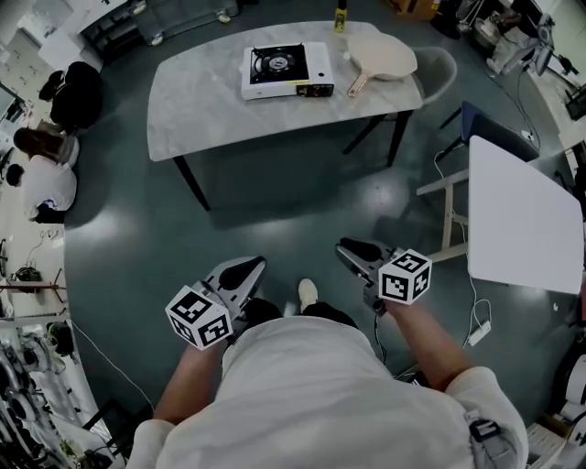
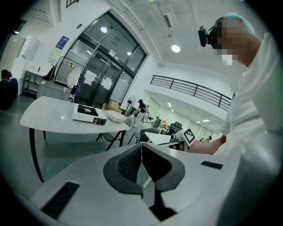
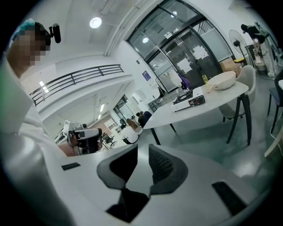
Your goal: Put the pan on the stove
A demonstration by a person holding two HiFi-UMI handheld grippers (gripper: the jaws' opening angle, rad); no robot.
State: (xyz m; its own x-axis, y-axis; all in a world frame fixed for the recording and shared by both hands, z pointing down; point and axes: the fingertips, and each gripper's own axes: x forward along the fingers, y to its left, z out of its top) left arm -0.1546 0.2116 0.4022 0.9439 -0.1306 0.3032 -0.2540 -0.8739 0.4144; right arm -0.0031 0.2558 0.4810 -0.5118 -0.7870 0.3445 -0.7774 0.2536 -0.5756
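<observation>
A white single-burner stove [image 1: 286, 70] sits on the pale marble table [image 1: 201, 101], far ahead of me. Just right of it lies the beige pan [image 1: 381, 55], its handle pointing down-left toward the stove. Both grippers hang close to my body, well short of the table. My left gripper [image 1: 247, 267] is shut, its pads meeting with nothing between them [image 2: 141, 145]. My right gripper [image 1: 351, 247] shows a narrow gap between its pads and is empty [image 3: 142, 148]. The stove [image 2: 89, 114] and pan [image 2: 115, 116] appear small in the left gripper view, and the stove [image 3: 190, 100] and pan [image 3: 222, 80] likewise in the right gripper view.
A second white table [image 1: 522, 215] stands at my right, with a cable on the floor below it. A grey chair [image 1: 439, 69] is tucked behind the marble table. A yellow bottle [image 1: 341, 16] stands at its far edge. People sit at the left [image 1: 50, 165]. Dark floor lies between me and the table.
</observation>
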